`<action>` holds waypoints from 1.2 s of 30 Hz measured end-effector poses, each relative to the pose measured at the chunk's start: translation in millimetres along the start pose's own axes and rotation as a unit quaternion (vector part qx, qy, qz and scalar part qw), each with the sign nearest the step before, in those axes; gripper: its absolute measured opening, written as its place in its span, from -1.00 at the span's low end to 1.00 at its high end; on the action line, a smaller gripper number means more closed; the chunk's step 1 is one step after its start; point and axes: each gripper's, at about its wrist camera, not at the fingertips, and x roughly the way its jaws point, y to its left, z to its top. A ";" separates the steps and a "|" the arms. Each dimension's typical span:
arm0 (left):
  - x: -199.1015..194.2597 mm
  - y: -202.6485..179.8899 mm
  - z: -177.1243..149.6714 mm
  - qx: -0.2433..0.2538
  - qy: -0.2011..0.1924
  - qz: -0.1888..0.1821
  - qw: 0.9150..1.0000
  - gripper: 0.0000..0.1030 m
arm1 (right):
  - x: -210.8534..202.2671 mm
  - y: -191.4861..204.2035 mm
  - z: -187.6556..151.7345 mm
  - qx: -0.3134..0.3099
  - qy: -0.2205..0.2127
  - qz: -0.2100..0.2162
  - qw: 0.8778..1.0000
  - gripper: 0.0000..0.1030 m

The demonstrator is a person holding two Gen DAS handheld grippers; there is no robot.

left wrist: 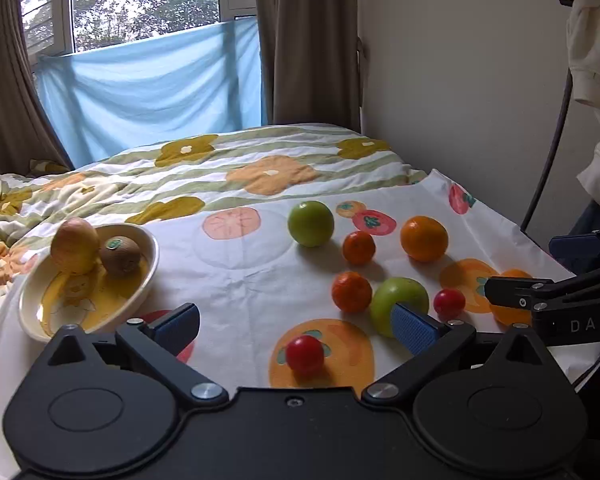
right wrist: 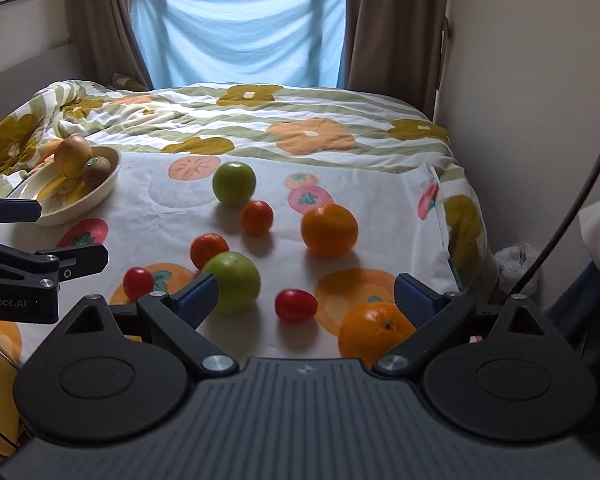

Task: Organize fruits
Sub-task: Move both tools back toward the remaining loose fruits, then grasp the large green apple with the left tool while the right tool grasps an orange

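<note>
A cream bowl at the left holds a yellowish apple and a kiwi; it also shows in the right wrist view. Loose on the fruit-print cloth lie two green apples, two tangerines, an orange and two red tomatoes. My left gripper is open and empty, above the near tomato. My right gripper is open and empty, over a tomato, with a second orange by its right finger.
The cloth lies on a bed with a flowered quilt. A wall runs along the right side, with a hanging white garment and a dark cable. Curtains and a blue sheet stand behind the bed.
</note>
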 end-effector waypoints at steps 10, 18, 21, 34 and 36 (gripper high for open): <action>44.5 -38.7 1.9 0.019 0.028 -0.035 0.999 0.83 | 14.0 -21.6 -30.3 0.022 0.013 -0.016 1.000 1.00; 72.2 -63.5 2.4 0.045 0.051 -0.054 0.996 0.61 | 22.0 -25.3 -45.5 0.023 0.016 -0.028 0.999 1.00; 80.7 -69.7 3.1 0.048 0.058 -0.058 0.995 0.54 | 22.8 -24.3 -47.0 0.020 0.014 -0.026 0.999 1.00; 97.4 -75.8 3.9 0.061 0.079 -0.053 0.994 0.11 | 30.9 -21.5 -45.2 0.016 0.018 -0.023 0.999 0.94; 97.4 -75.2 4.0 0.059 0.079 -0.054 0.994 0.11 | 31.6 -21.9 -45.6 0.016 0.017 -0.023 0.999 0.94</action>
